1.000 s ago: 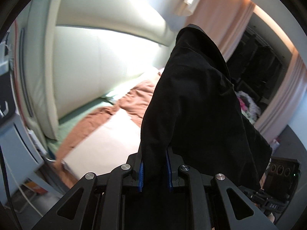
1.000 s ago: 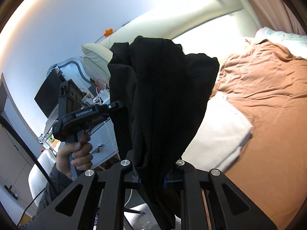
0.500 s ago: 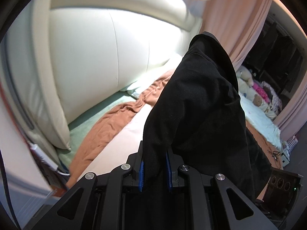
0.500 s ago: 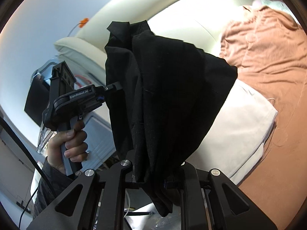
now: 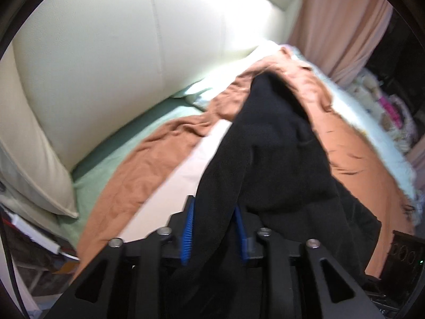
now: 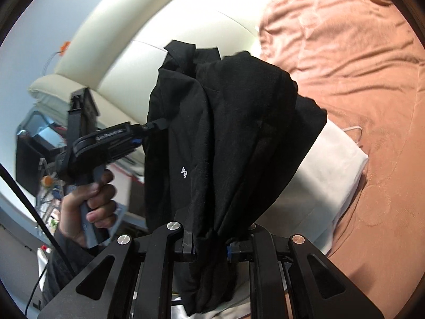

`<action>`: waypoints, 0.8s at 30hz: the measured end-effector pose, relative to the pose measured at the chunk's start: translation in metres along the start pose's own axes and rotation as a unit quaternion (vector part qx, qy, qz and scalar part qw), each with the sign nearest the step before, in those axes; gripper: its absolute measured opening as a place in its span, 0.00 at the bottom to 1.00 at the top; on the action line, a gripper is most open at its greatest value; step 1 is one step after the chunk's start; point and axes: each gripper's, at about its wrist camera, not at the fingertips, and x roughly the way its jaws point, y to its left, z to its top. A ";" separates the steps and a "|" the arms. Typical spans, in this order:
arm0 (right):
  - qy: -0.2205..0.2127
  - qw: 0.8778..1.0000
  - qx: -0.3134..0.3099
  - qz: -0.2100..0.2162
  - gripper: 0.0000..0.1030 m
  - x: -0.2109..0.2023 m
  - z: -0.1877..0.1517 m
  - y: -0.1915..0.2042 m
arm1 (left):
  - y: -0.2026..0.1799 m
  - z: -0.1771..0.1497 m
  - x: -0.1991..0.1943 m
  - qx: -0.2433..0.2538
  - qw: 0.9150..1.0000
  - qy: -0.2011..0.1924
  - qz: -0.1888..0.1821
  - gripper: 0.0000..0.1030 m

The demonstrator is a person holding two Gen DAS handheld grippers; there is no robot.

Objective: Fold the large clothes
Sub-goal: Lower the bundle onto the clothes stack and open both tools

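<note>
A black garment (image 5: 279,159) hangs bunched between both grippers over the bed. In the left wrist view its far end sags toward the brown blanket (image 5: 148,170). My left gripper (image 5: 213,235) is opening: its blue pads (image 5: 187,235) stand apart with the cloth lying loosely between them. The right wrist view shows the same garment (image 6: 225,133), with a small white logo, and the left gripper (image 6: 156,127) at its left edge, held by a hand (image 6: 90,199). My right gripper (image 6: 209,244) is easing open slightly but still pinches a thick bunch of the cloth.
A folded white cloth (image 6: 332,164) lies on the brown blanket (image 6: 358,66) under the garment. A cream padded headboard (image 5: 106,66) runs behind the bed. A pale green sheet (image 5: 111,164) shows beside it. Cluttered furniture (image 6: 34,138) stands at the left.
Both grippers have come down toward the bed with the garment. The left gripper's pads have spread apart. The garment's far end now sags lower instead of standing up.
</note>
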 end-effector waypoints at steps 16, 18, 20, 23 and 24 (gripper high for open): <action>-0.013 0.997 0.062 -0.040 0.34 -0.087 0.005 -0.160 | 0.049 -0.141 -0.037 -0.048 0.999 -0.014 -0.005 0.43; -0.014 0.997 0.046 -0.055 0.22 -0.096 0.009 -0.164 | 0.048 -0.154 -0.043 -0.053 0.998 -0.018 -0.004 0.43; -0.010 0.995 0.034 -0.093 0.19 -0.097 0.008 -0.165 | 0.044 -0.167 -0.046 -0.054 0.998 -0.023 -0.001 0.44; 0.002 0.990 0.048 -0.136 0.19 -0.104 0.009 -0.184 | 0.039 -0.182 -0.046 -0.056 0.998 -0.020 0.005 0.44; 0.002 0.988 0.050 -0.144 0.19 -0.113 0.010 -0.191 | 0.038 -0.187 -0.046 -0.059 0.998 -0.017 0.004 0.45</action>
